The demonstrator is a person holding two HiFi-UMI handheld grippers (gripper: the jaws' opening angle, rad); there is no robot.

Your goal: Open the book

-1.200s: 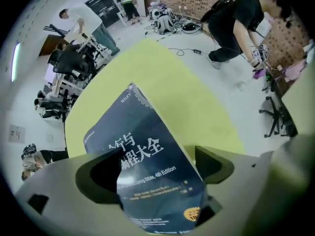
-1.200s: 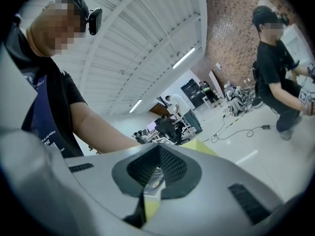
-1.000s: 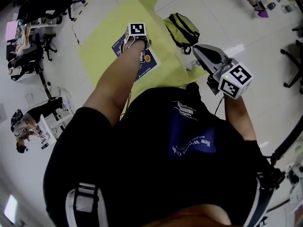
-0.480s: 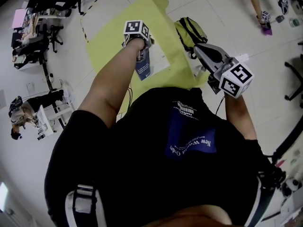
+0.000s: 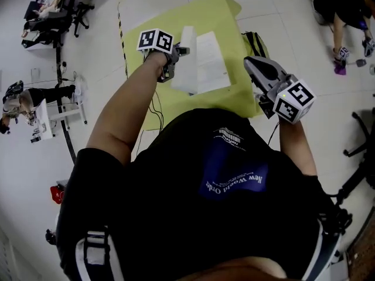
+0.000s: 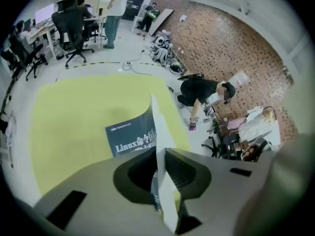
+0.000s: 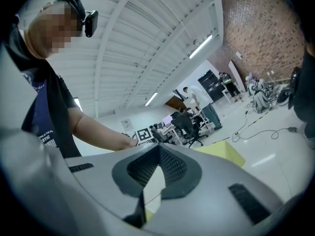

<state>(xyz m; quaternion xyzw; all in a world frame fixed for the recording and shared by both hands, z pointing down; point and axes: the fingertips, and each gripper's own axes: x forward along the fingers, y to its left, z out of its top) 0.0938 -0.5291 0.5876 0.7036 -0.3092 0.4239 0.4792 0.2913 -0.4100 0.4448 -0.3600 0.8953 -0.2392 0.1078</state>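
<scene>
One book cover (image 6: 130,136), our left gripper (image 6: 158,154) just closed on it; we fold it gently across the mat (image 6: 83,112). Our right gripper (image 7: 158,147): closed, empty.

Saw dark blue with white lettering on the cover of the book (image 6: 130,140), plain white on its pages. Noted yellow-green across the sheet (image 5: 170,22) beneath, pale grey-white on the tiled floor (image 5: 281,16). Found olive green on a bag (image 5: 256,43) at 2 o'clock of the book. Registered grey on the left tool (image 6: 160,181) and right tool (image 7: 156,173), black-and-white square patterns on both.
</scene>
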